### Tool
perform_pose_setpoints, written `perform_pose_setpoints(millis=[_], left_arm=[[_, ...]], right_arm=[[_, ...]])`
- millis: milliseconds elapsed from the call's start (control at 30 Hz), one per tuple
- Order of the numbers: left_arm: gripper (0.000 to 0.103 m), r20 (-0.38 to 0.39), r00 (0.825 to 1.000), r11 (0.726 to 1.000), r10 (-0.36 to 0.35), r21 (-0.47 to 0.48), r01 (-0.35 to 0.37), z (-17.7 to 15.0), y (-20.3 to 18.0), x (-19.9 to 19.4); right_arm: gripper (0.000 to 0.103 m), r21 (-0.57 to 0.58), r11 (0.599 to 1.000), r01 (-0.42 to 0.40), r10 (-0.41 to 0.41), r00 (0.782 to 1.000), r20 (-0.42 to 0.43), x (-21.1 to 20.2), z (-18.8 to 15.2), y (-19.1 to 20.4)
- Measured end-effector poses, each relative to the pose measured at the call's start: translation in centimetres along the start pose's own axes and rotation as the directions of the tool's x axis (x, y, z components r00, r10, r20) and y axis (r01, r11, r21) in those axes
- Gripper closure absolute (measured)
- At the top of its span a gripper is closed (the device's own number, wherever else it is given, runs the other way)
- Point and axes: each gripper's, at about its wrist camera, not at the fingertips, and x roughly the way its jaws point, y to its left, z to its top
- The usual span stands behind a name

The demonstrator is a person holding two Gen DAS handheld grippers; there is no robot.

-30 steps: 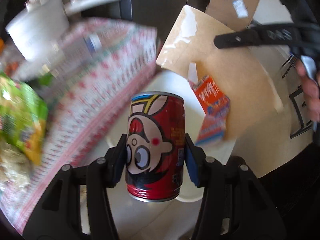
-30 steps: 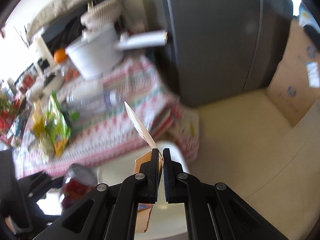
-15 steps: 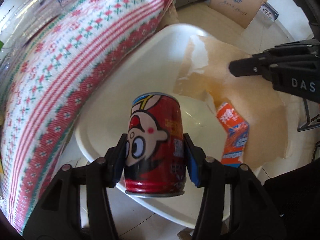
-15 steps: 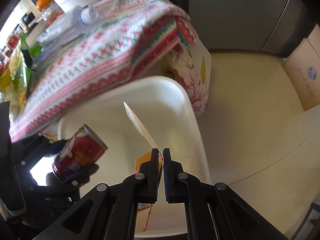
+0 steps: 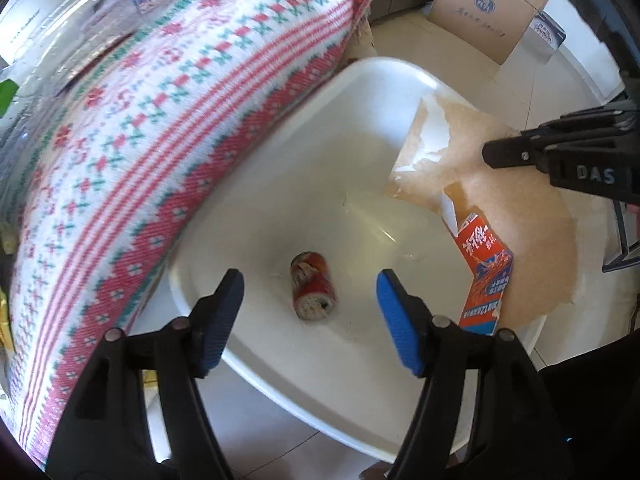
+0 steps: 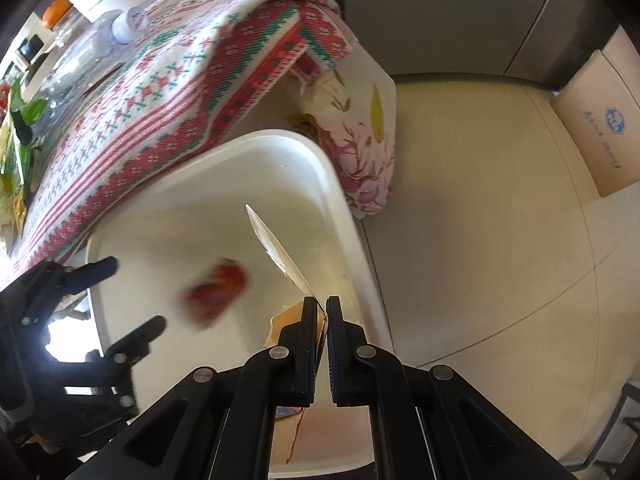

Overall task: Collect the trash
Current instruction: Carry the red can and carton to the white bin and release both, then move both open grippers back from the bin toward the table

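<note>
A red cartoon can (image 5: pixel 313 286) lies on its side on the bottom of the white bin (image 5: pixel 384 68); in the right wrist view the can (image 6: pixel 216 294) is blurred inside the bin (image 6: pixel 344 216). My left gripper (image 5: pixel 310 300) is open and empty above the bin. My right gripper (image 6: pixel 322 308) is shut on a torn brown paper wrapper (image 5: pixel 500 200) with an orange-blue printed flap (image 5: pixel 486 268), held over the bin's right side. In its own view the wrapper (image 6: pixel 280 252) shows edge-on.
A red, white and green knitted cloth (image 5: pixel 152 128) covers the table to the left, with a clear plastic bottle (image 6: pixel 88 52) on it. A floral cloth (image 6: pixel 360 128) hangs beyond the bin. A cardboard box (image 5: pixel 484 12) stands on the tiled floor (image 6: pixel 480 200).
My left gripper has opened and let go of the red can, which dropped into the white bin. The right gripper keeps the wrapper over the bin.
</note>
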Motion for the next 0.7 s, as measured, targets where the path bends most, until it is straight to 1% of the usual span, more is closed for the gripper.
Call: perform_pose_setpoints(millis=[33, 133, 167, 233, 333, 400, 467, 533, 600, 700], left_arm=[[0.034, 0.006, 1.000, 1.000, -0.001, -0.005, 0.001, -0.2, -0.1, -0.5], [0.033, 0.029, 1.000, 1.000, 0.002, -0.009, -0.002, -0.9, -0.1, -2.2], [0.033, 0.037, 0.999, 1.000, 0.003, -0.007, -0.003, -0.3, 0.9, -2.0], [0.031, 0.055, 0.998, 1.000, 0.006, -0.007, -0.006, -0.7, 1.0, -3.2], [0.027, 0.084, 0.996, 1.000, 0.011, -0.016, -0.010, -1.3, 1.7, -4.9], [0.025, 0.096, 0.995, 1.000, 0.010, -0.026, -0.007, -1.9, 2.2, -6.2], [0.023, 0.111, 0.994, 0.999, 0.015, -0.033, -0.012, -2.7, 2.8, -7.7], [0.021, 0.132, 0.991, 0.999, 0.030, -0.041, -0.024, -3.5, 3.3, -9.2], [0.019, 0.146, 0.989, 0.998, 0.035, -0.052, -0.027, -3.8, 4.1, -10.2], [0.018, 0.165, 0.985, 0.997, 0.041, -0.076, -0.029, -3.8, 6.2, -11.1]], right_arm=[[0.098, 0.003, 1.000, 0.002, -0.002, 1.000, -0.002, 0.2, 0.8, -0.1], [0.098, 0.008, 1.000, 0.011, -0.011, 1.000, -0.003, 0.5, 1.1, -0.3], [0.098, 0.008, 1.000, 0.011, -0.011, 1.000, -0.004, 0.7, 1.4, -0.2], [0.097, 0.001, 1.000, 0.014, -0.014, 1.000, -0.003, 0.9, 1.8, 0.2], [0.094, 0.008, 1.000, -0.017, 0.017, 1.000, 0.001, 0.5, 2.0, 0.5], [0.084, 0.016, 0.999, -0.033, 0.033, 0.999, 0.014, -0.3, 2.2, 0.7], [0.062, 0.024, 0.999, -0.040, 0.039, 0.999, 0.039, -1.3, 2.3, 0.8], [0.055, 0.031, 0.998, -0.059, 0.057, 0.996, 0.075, -2.8, 2.3, 0.8], [0.054, 0.035, 0.996, -0.082, 0.078, 0.992, 0.101, -4.1, 2.4, 1.0], [0.050, 0.036, 0.994, -0.099, 0.093, 0.985, 0.142, -6.2, 2.3, 1.4]])
